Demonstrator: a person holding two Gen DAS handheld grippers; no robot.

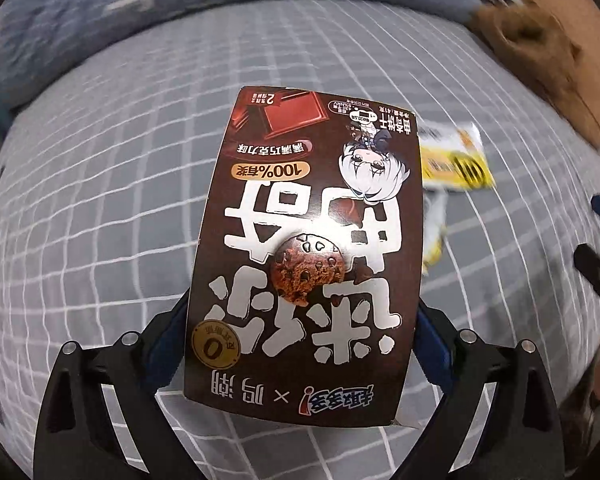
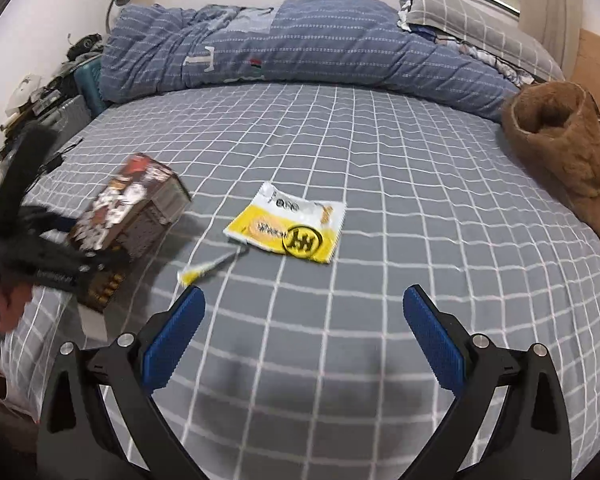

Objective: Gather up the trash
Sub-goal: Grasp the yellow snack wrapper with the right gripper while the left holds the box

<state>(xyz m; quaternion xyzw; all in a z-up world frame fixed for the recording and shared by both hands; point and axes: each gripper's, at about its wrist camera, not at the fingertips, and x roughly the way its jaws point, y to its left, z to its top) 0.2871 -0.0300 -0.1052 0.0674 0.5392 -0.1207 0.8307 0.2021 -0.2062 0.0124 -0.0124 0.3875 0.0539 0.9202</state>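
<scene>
Since the left gripper (image 2: 100,258) was clamped on the brown cookie box (image 1: 304,236), fingers pinching both long sides near one end, the box hung lifted off the bed (image 2: 380,160) w/ its far end free, prob. so it could be carried off. Right of it, the torn yellow wrapper (image 2: 288,228) & its strip (image 2: 212,266) lay flat on the sheet. Right gripper (image 2: 304,336) hovered near, fingers wide apart & empty, likely lined up for the wrapper.

1. Bed (image 2: 380,184) under a grey checked sheet
2. Blue striped quilt (image 2: 300,44) bunched along the bed's far edge
3. Grey checked pillow (image 2: 480,12) at its far right corner
4. Brown fleece bundle (image 2: 568,152) on its right side
</scene>
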